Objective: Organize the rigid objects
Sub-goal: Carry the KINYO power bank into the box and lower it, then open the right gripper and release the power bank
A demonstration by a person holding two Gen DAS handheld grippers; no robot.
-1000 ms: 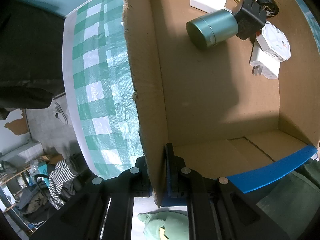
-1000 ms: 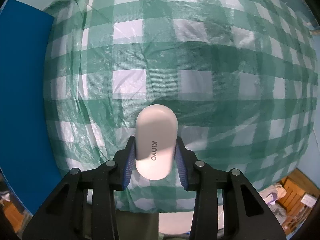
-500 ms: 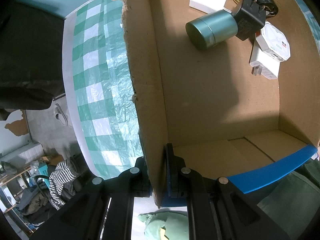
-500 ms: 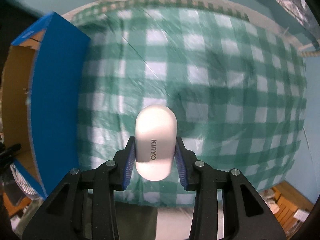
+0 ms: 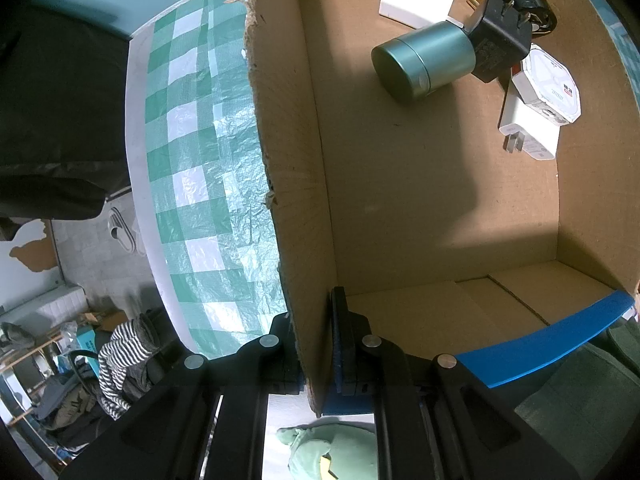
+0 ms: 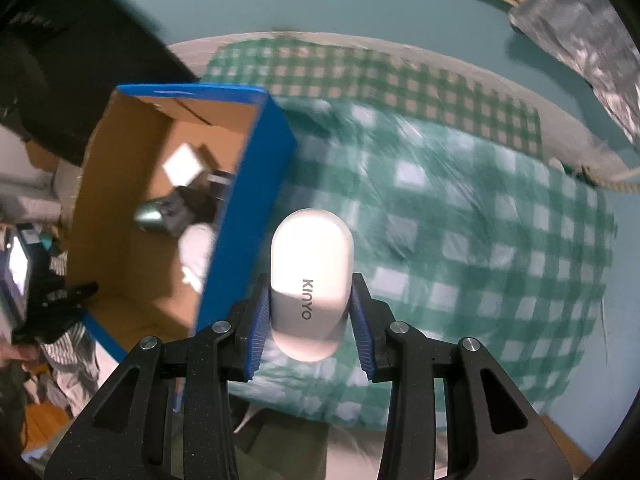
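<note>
My left gripper (image 5: 316,344) is shut on the near wall of an open cardboard box (image 5: 292,184) with blue outer sides. Inside lie a green metal canister (image 5: 424,62), a black plug adapter (image 5: 500,44), a white charger (image 5: 528,136), a white octagonal case (image 5: 550,84) and a flat white box (image 5: 416,0). My right gripper (image 6: 310,320) is shut on a white oval KINYO device (image 6: 310,276), held above the checked tablecloth just right of the box (image 6: 240,216).
The green-and-white checked cloth (image 6: 460,240) covers a round table. A dark jacketed person (image 5: 52,120) stands at the table's left. Floor clutter with striped cloth (image 5: 120,356) lies below. A foil sheet (image 6: 580,28) hangs at the far right.
My right gripper has risen and swung left with the white device, bringing the box into its view. The left gripper keeps hold of the box wall, nearly still.
</note>
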